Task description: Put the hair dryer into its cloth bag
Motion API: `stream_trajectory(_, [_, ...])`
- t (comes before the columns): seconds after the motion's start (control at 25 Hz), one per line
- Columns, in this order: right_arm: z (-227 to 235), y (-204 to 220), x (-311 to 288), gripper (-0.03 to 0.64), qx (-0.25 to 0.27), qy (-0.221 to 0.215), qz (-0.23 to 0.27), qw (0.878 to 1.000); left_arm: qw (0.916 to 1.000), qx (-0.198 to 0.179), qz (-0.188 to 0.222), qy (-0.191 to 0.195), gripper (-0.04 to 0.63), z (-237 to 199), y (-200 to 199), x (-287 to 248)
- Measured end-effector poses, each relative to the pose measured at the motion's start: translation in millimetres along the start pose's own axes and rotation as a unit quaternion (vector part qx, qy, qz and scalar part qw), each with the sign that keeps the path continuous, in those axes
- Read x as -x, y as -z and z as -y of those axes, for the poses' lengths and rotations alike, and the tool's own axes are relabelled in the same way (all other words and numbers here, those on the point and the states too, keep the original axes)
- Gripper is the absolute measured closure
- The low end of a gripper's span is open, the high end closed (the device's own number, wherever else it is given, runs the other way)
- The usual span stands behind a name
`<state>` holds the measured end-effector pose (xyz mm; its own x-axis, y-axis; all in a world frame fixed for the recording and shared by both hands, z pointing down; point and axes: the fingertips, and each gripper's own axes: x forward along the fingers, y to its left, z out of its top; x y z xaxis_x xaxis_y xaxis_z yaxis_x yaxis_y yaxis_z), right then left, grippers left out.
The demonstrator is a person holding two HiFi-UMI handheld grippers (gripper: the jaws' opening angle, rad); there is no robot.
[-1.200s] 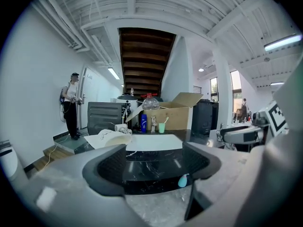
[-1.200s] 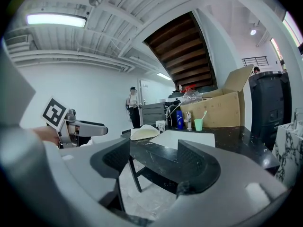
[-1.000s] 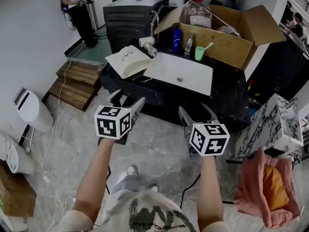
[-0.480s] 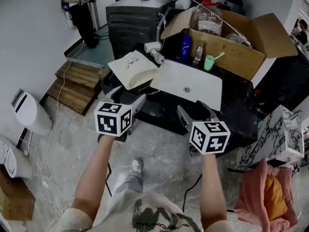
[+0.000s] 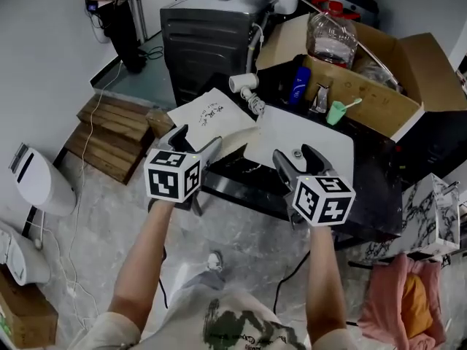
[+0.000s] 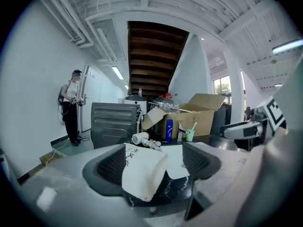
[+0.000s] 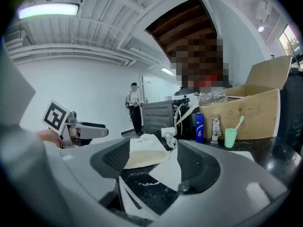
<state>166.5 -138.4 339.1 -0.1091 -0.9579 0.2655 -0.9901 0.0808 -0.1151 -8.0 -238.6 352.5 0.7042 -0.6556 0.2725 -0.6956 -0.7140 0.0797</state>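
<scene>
A cream cloth bag [image 5: 211, 119] with dark print lies on the near left corner of the black marble counter [image 5: 365, 195], overhanging its edge. Just behind it rests the white hair dryer [image 5: 243, 84], its coiled cord beside it. My left gripper [image 5: 195, 141] hovers open at the bag's near edge, empty. To its right, my right gripper [image 5: 298, 157] is open and empty over the white sink [image 5: 321, 141]. The left gripper view frames the bag [image 6: 142, 171] between the open jaws, the dryer [image 6: 140, 137] beyond. The right gripper view shows the bag [image 7: 144, 152] and dryer [image 7: 168, 134] ahead.
An open cardboard box [image 5: 365, 100] holding a plastic jug stands at the counter's back, with a blue bottle [image 5: 299, 84] and a green cup [image 5: 337, 111] before it. A grey cabinet [image 5: 208, 35] stands behind left, wooden pallets [image 5: 109, 126] on the floor, a person [image 5: 117, 6] farther off.
Both grippers have moved forward to the counter's front edge, still open. The bag and dryer now lie closer in view and have not been touched.
</scene>
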Motion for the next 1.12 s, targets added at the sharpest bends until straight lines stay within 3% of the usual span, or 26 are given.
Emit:
stream_trajectory(0.6, [-3.8, -22.9, -101.6, 0.314, 0.019, 0.029, -0.031, 0.999, 0.9992, 0.013, -0.02, 0.033, 0.216, -82.5, 2.6, -62.7])
stream_trajectory(1.12, [20.0, -71.6, -148.8, 0.29, 0.069, 0.01, -0.095, 0.993, 0.9988, 0.016, -0.024, 0.04, 0.216, -100.7, 1.7, -96.9])
